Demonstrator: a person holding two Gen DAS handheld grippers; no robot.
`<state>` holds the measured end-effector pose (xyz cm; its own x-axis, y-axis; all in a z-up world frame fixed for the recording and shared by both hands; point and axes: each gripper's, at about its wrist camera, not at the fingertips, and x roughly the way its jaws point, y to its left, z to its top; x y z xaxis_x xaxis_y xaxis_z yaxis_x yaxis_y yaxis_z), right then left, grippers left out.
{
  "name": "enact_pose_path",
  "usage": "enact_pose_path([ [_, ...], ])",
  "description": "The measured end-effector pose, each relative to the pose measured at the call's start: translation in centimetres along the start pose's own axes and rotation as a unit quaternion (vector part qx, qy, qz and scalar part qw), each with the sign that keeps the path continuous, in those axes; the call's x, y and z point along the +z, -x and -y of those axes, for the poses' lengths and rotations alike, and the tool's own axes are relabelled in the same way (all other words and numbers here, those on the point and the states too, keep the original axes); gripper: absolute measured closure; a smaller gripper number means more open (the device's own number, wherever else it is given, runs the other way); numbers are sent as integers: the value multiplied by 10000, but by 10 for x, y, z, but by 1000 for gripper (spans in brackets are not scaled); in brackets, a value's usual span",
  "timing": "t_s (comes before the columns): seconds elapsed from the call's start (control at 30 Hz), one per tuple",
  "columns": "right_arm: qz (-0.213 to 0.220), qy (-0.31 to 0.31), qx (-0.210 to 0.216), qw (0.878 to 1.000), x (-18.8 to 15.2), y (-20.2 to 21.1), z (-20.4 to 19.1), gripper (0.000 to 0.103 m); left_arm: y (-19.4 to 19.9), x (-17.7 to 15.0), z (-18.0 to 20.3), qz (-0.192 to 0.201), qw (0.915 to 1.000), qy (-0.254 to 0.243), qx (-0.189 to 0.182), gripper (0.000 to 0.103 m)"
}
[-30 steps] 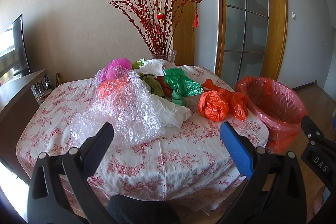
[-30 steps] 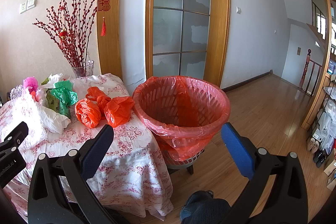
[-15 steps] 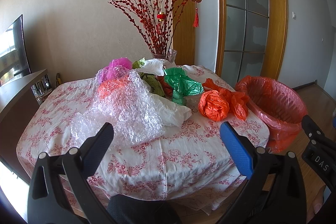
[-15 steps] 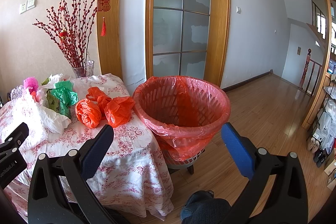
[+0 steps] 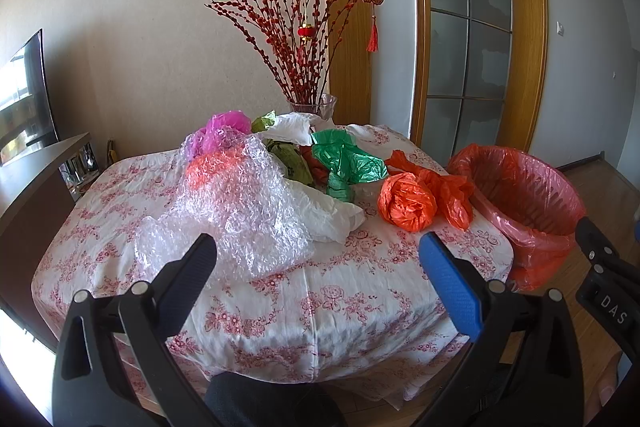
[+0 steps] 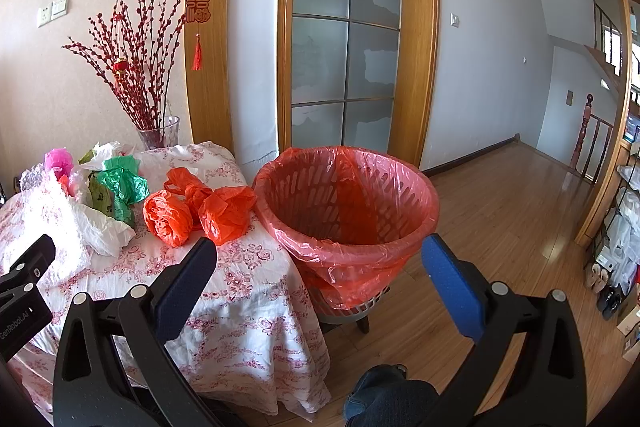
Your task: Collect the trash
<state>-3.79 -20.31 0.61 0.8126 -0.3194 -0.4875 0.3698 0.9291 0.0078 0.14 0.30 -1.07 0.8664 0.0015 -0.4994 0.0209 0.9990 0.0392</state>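
Observation:
Crumpled trash lies on a table with a floral cloth (image 5: 320,299): clear bubble wrap (image 5: 240,215), a white bag (image 5: 332,215), a green bag (image 5: 344,163), orange bags (image 5: 416,199), a pink bag (image 5: 224,127). A bin lined with a red bag (image 6: 344,203) stands right of the table, also in the left wrist view (image 5: 528,187). My left gripper (image 5: 316,263) is open and empty, in front of the table's near edge. My right gripper (image 6: 318,267) is open and empty, short of the bin's near rim.
A glass vase of red branches (image 5: 312,107) stands at the table's back. A dark cabinet (image 5: 36,179) with a TV is on the left. Wooden floor (image 6: 500,227) spreads right of the bin. A glass door (image 6: 344,47) is behind it.

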Motion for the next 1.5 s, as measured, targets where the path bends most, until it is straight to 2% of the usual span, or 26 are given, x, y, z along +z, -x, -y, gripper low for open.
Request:
enact_pose_path([
  [0.3,-15,-4,-2,10000,1,-2,-1,2,-2,1,2,-42,10000,-34,-9,5],
  [0.5,-81,-43,152,9998,2,-8,0,2,-6,3,-4,-55,9999,2,101,5],
  [0.73,-244,-164,532,9981,4,-24,-5,2,-15,3,-40,-118,9986,298,412,4],
  [0.9,-204,149,752,9968,3,-34,-23,2,-23,1,-72,-189,9964,508,656,5],
  [1.0,-155,348,782,9962,8,-48,-37,11,-28,0,-88,-192,9955,618,686,5],
  [1.07,-211,364,887,9952,12,-62,-44,21,-31,0,-95,-195,9953,665,677,5],
  [1.27,-821,143,1383,9869,19,-118,-63,47,-42,-1,-101,-217,9955,683,624,5],
  [1.37,-1072,109,1456,9835,18,-138,-71,50,-48,-2,-103,-282,9955,664,614,9],
  [1.5,-1128,322,1377,9835,15,-148,-83,50,-56,-4,-110,-385,9948,749,566,12],
])
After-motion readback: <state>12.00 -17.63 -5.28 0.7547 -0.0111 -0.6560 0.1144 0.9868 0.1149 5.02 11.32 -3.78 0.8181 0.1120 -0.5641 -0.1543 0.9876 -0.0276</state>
